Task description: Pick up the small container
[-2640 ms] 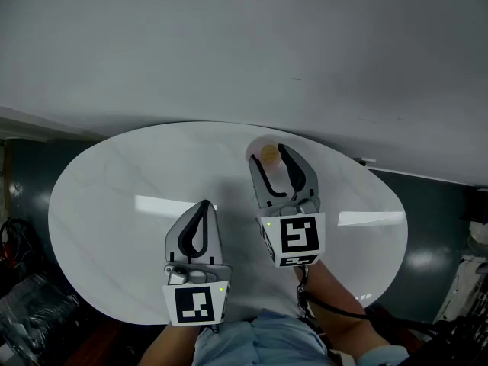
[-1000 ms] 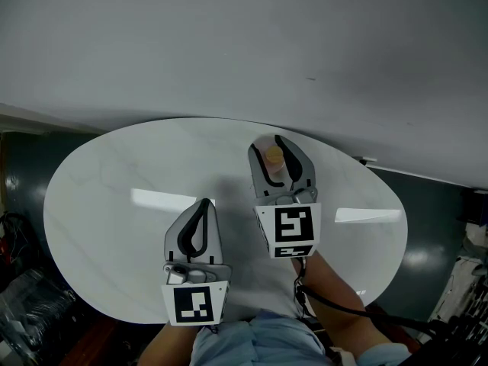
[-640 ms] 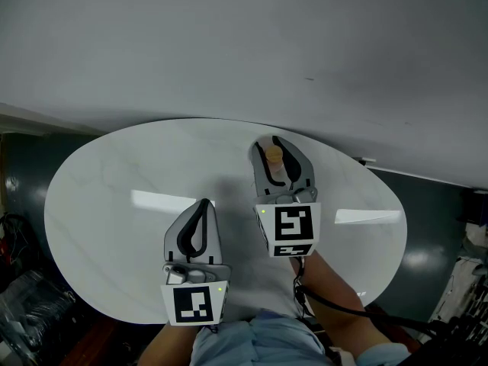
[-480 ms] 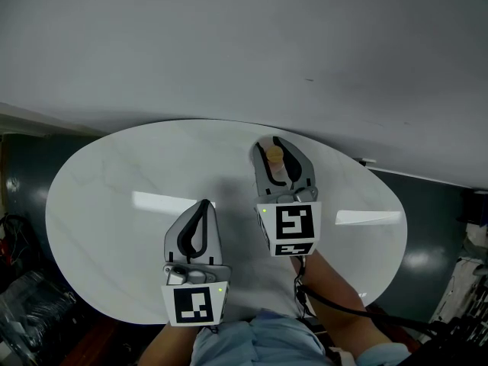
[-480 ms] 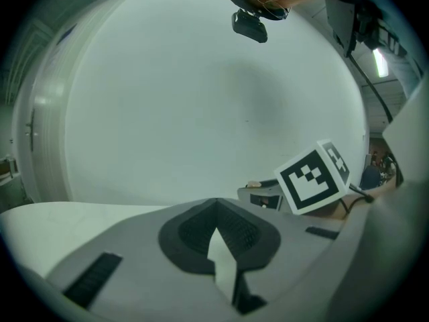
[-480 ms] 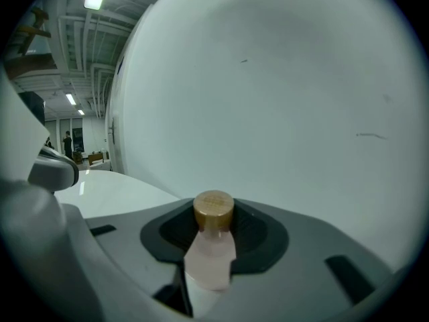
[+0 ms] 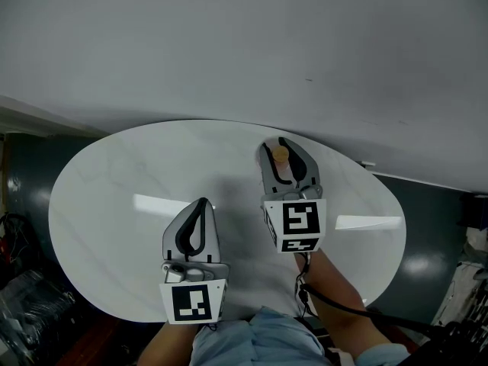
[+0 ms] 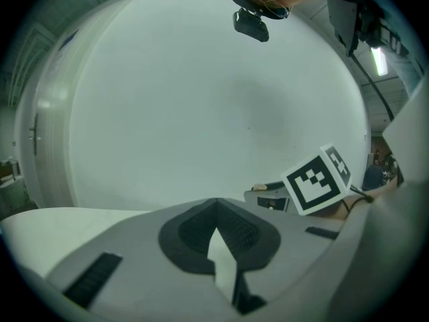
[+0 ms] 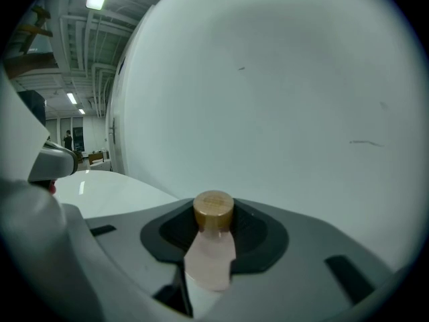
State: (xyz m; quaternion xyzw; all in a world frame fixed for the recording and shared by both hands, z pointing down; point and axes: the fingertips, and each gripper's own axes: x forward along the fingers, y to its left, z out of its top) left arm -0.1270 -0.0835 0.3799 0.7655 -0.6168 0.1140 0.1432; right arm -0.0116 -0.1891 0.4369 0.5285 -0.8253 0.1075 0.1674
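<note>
The small container (image 7: 280, 155) is a pale, clear little bottle with a round wooden cap. It stands upright between the jaws of my right gripper (image 7: 284, 146), near the far edge of the white oval table (image 7: 114, 197). The jaws have just been closing and now press on the bottle's sides. In the right gripper view the container (image 9: 212, 247) fills the gap of the right gripper (image 9: 214, 223), its cap level with the tips. My left gripper (image 7: 201, 204) rests nearer to me, shut and holding nothing. The left gripper (image 8: 216, 210) has its tips together.
A plain white wall (image 7: 244, 44) rises just behind the table's far edge. Dark floor (image 7: 435, 227) surrounds the table, with dark clutter (image 7: 23, 296) at the lower left. A sleeve and arm (image 7: 335, 296) reach in from the bottom.
The right gripper's jaws have narrowed onto the container, and the gripper has shifted slightly right with it. The left gripper has stayed where it was.
</note>
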